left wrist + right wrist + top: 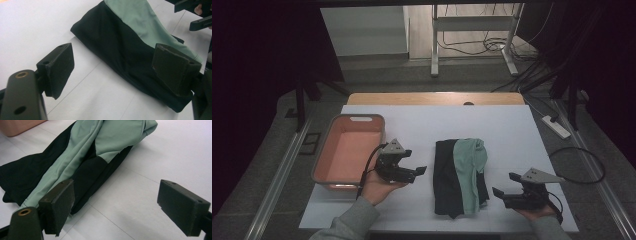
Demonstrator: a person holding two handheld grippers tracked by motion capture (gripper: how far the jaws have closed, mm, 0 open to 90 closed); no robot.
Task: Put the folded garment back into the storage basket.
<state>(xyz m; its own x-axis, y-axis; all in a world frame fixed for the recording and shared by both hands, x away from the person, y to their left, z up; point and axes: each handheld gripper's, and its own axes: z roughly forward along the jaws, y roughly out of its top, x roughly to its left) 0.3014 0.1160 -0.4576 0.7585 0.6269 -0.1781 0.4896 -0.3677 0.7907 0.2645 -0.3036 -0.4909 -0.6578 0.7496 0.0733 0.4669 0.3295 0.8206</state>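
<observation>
Cloth in two layers lies at the centre of the high view: a black garment [451, 180] folded into a long strip, with a pale green garment [469, 170] draped over its right half. Both look soft, light and limp, likely to sag and slide apart if lifted by one point, so a pinch through both layers at a folded edge or corner seems safest. Left gripper [412, 172], left of centre, has its jaws spread wide, holding nothing, aimed at the black edge. Right gripper [507, 185], lower right, is likewise wide open and empty, near the pile's bottom corner. A pink basin [328, 152] sits at far left on the white table [512, 130].
</observation>
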